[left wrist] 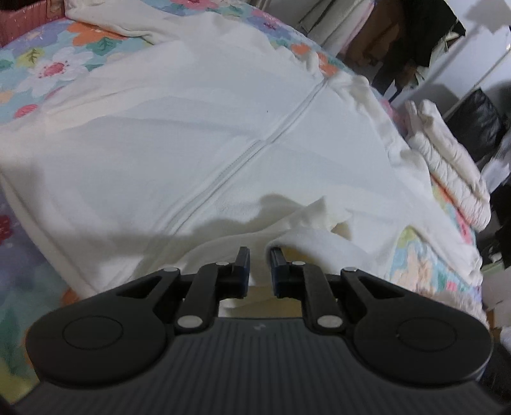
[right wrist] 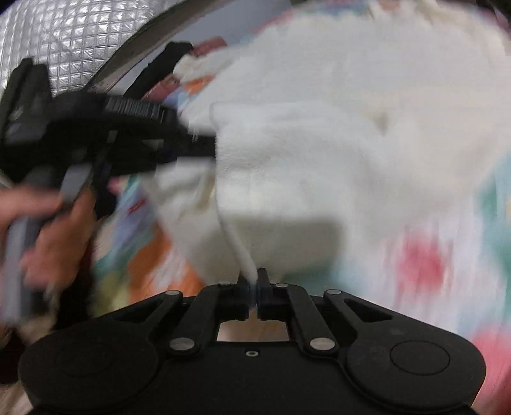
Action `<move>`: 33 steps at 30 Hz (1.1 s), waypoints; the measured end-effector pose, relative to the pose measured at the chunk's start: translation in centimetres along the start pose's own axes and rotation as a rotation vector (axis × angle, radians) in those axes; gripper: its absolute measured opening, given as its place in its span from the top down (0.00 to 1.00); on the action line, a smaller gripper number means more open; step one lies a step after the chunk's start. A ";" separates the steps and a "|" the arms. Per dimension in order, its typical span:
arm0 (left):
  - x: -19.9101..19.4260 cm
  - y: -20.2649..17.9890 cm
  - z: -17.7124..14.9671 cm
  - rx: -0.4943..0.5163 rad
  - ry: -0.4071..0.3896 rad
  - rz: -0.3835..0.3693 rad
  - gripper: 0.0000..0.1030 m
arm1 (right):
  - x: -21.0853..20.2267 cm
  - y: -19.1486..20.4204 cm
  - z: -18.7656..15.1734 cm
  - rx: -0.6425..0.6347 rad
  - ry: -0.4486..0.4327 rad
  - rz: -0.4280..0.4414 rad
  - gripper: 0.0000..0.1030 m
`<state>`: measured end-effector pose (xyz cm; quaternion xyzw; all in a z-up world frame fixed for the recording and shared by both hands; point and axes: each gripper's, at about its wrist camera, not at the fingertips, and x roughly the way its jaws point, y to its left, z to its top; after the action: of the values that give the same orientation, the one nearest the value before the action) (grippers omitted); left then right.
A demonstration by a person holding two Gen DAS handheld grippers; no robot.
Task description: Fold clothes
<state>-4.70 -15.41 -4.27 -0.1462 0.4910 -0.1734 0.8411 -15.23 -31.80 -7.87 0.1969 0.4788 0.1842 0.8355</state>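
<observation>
A white fleece zip jacket (left wrist: 204,134) lies spread on the floral bedspread (left wrist: 41,64), its zipper running diagonally. My left gripper (left wrist: 259,265) hovers just above the jacket's near edge, fingers a little apart with white fleece showing in the gap; a folded sleeve (left wrist: 319,236) lies just right of it. In the blurred right wrist view, my right gripper (right wrist: 254,287) is shut on a thin edge of the jacket (right wrist: 319,153) and holds it up. The left gripper (right wrist: 204,147) and the hand holding it show at the left there.
A stack of folded white clothes (left wrist: 447,159) sits at the bed's right edge. Dark clutter and hanging clothes (left wrist: 415,38) stand beyond the bed. A red basket (left wrist: 22,19) is at the far left. A quilted silver sheet (right wrist: 80,35) shows upper left in the right view.
</observation>
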 end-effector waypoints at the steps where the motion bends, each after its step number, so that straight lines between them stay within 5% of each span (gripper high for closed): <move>1: -0.5 -0.1 -0.4 0.001 -0.002 0.005 0.83 | -0.5 0.5 -1.4 -0.027 -0.007 -0.011 0.94; 6: -1.3 0.8 -3.3 -0.078 0.048 -0.031 0.76 | -0.4 1.0 -3.0 -0.088 0.007 -0.111 0.94; 10: -0.8 2.6 -5.3 -0.180 0.092 -0.072 0.76 | -1.6 2.7 -3.0 -0.188 -0.063 -0.214 0.88; 12: -0.8 3.1 -5.6 -0.199 0.089 -0.080 0.76 | -2.8 4.1 -3.4 -0.276 -0.138 -0.262 0.60; 14: -1.2 3.0 -5.4 -0.172 0.059 -0.053 0.76 | -3.6 5.3 -3.5 -0.355 -0.217 -0.326 0.47; 17: -1.6 2.8 -5.0 -0.111 0.012 0.009 0.76 | -4.9 6.3 -3.6 -0.448 -0.299 -0.377 0.44; 21: -1.6 3.7 -3.9 -0.095 -0.043 0.023 0.70 | -2.1 6.3 -1.8 -0.499 -0.250 -0.414 0.32; 23: -1.8 4.5 -3.0 -0.089 -0.107 0.054 0.70 | 0.6 6.1 -1.2 -0.566 -0.180 -0.466 0.33; 25: -2.3 5.8 -1.9 -0.071 -0.194 0.118 0.67 | 2.2 4.9 -1.2 -0.614 -0.120 -0.498 0.47; 26: -2.6 6.8 -1.2 -0.058 -0.253 0.165 0.65 | 2.5 4.2 -1.2 -0.624 -0.088 -0.482 0.84; 28: -2.9 9.4 0.1 -0.054 -0.346 0.305 0.55 | 1.7 3.3 -1.4 -0.607 -0.048 -0.451 0.90; 30: -3.2 13.0 1.5 -0.119 -0.353 0.406 0.55 | 0.6 2.6 -1.7 -0.592 -0.011 -0.431 0.91; 33: -4.2 17.5 3.4 -0.274 -0.372 0.329 0.53 | 0.0 1.9 -2.5 -0.588 0.017 -0.431 0.91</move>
<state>-1.07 2.36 -6.64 -0.2062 0.3644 0.0632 0.9059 -17.66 -29.79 -8.06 -0.1586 0.4429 0.1354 0.8720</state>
